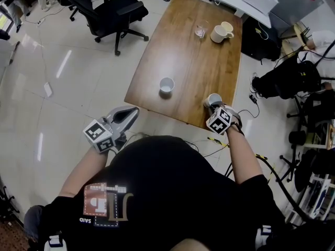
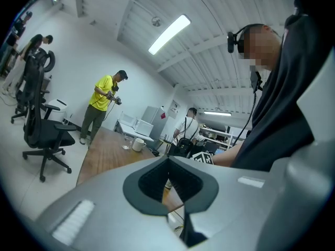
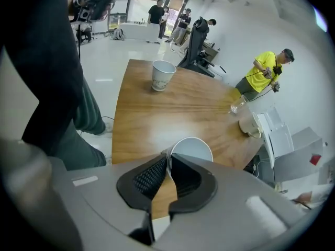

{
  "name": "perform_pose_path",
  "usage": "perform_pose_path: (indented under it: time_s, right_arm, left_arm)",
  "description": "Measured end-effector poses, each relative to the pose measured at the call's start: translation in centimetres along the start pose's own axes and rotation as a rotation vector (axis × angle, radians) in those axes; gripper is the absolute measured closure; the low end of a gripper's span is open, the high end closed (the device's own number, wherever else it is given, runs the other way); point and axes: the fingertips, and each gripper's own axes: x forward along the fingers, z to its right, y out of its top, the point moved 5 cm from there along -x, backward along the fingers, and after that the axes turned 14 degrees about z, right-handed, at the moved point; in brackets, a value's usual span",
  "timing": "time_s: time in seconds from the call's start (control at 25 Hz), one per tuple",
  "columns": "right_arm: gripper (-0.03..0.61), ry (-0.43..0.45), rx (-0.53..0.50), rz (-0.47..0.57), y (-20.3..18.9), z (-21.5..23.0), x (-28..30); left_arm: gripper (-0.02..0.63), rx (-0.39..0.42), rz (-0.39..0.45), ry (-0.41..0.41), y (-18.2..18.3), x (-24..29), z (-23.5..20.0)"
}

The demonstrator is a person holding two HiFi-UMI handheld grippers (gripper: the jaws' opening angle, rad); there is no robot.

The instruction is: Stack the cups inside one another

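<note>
2 paper cups (image 1: 166, 85) (image 1: 214, 97), 1 glass (image 1: 200, 32), 1 wood tbl (image 1: 193, 67), 2 tongs (image 1: 134, 111) (image 1: 211, 103).

Left hand-held gripper (image 1: 128, 114): held low in front of the body, pointing roughly level, forward and a little inward. Jaws closed to a narrow slit, nothing between them. Its marker cube (image 1: 98, 135) sits at the rear, towards the body. Left forearm (image 1: 84, 171) bare, elbow bent, reaching out from the torso.

Right hand-held gripper (image 1: 213, 107): tipped steeply down, marker cube (image 1: 219, 122) uppermost. Jaws pinched on the wall of a cup (image 3: 191, 149), one pad inside the rim and one outside. Right forearm (image 1: 243, 156) bare and extended forward, wrist bent down over the gripper.
</note>
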Motion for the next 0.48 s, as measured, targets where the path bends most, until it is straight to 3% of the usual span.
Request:
perform_pose_path:
  time_s: [0.2, 0.48]
  right_arm:
    - [0.545, 0.019, 0.005, 0.054, 2.7, 1.0, -1.7]
    - [0.545, 0.056, -0.095, 0.215, 13.4, 3.0, -4.3]
  left_arm:
    - [0.612, -0.004, 0.015, 0.01, 0.0, -0.7, -0.2]
    - [0.612, -0.004, 0.053, 0.03, 0.4, -1.5, -0.6]
